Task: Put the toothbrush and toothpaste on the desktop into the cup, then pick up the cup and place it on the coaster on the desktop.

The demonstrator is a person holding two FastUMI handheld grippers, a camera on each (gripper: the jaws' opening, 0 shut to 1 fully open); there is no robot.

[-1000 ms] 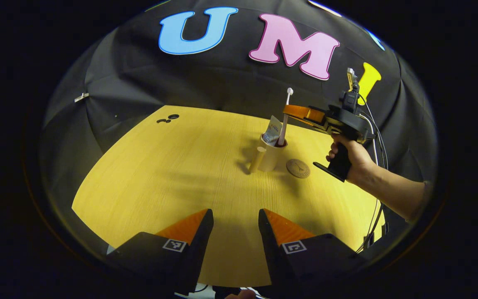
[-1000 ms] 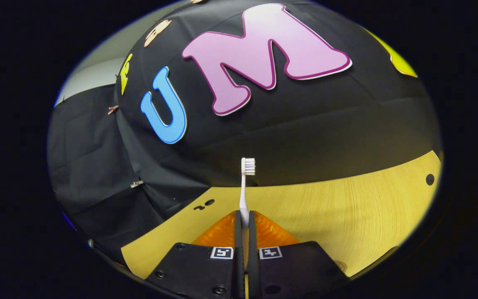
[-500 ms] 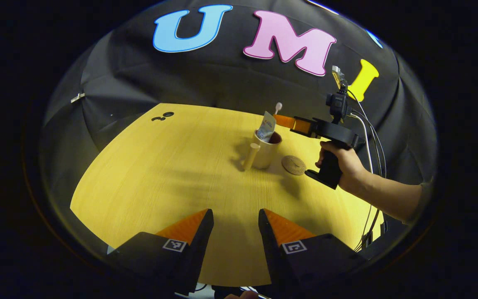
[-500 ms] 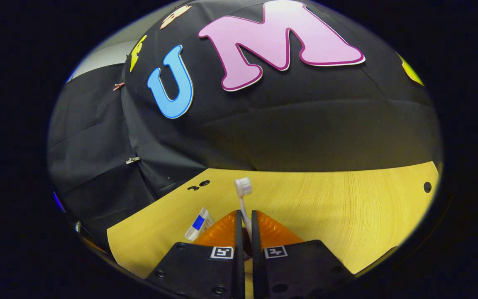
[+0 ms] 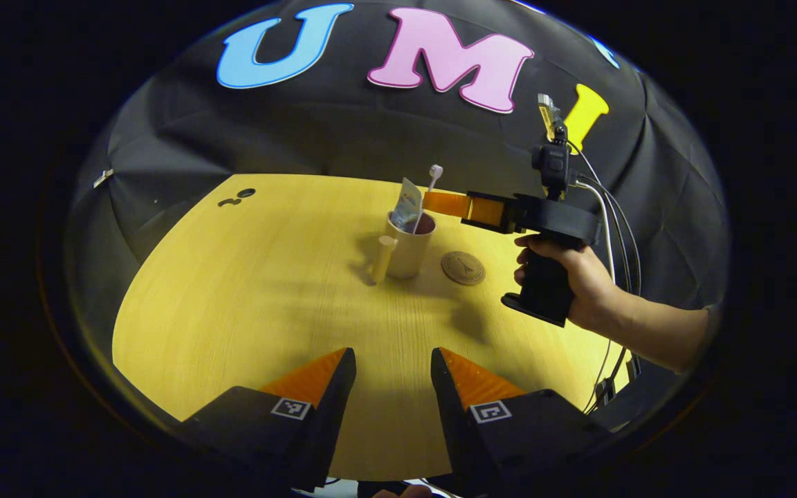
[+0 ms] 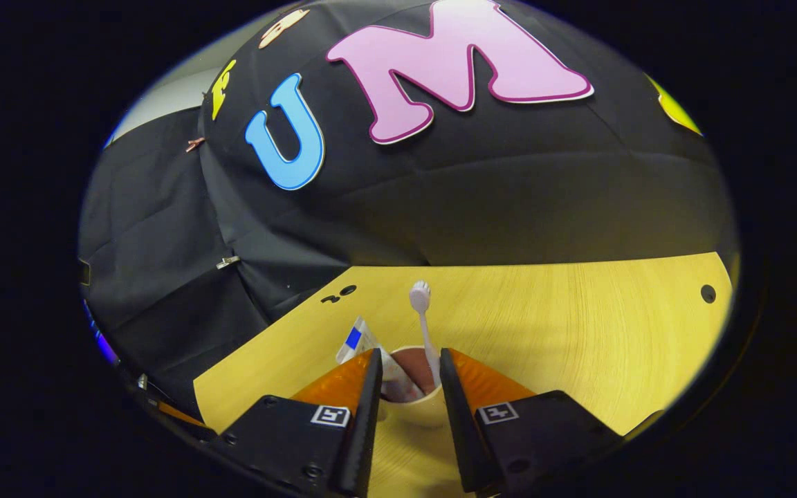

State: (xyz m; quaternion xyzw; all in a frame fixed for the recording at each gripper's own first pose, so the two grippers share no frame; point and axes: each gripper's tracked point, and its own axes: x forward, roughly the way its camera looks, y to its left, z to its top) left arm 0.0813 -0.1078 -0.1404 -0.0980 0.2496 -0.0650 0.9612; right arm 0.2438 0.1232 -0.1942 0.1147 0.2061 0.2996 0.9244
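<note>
Now the toothbrush (image 5: 432, 181) stands in the cup (image 5: 409, 245), head up, leaning at the rim beside the toothpaste (image 5: 409, 205), which also sits inside. Cup is upright on the desk (image 5: 246, 290), its handle (image 5: 382, 257) toward my left. Coaster (image 5: 463, 268) lies just beside the cup, not touching it.

My right gripper (image 6: 407, 370) hangs above the cup mouth, jaws parted a little and holding nothing; the brush shaft rises between them but neither finger touches it. Left gripper (image 5: 389, 373) hovers low over the near desk, well apart from the cup, jaws open wide, empty.

I judge loading is done and the cup-moving step is next. That calls for backing the right gripper clear of the brush, then closing on the cup wall or handle. Lift must stay level, then a short shift across and a set-down centred on the coaster. Risk, as I see it: tipping the tall brush out.
</note>
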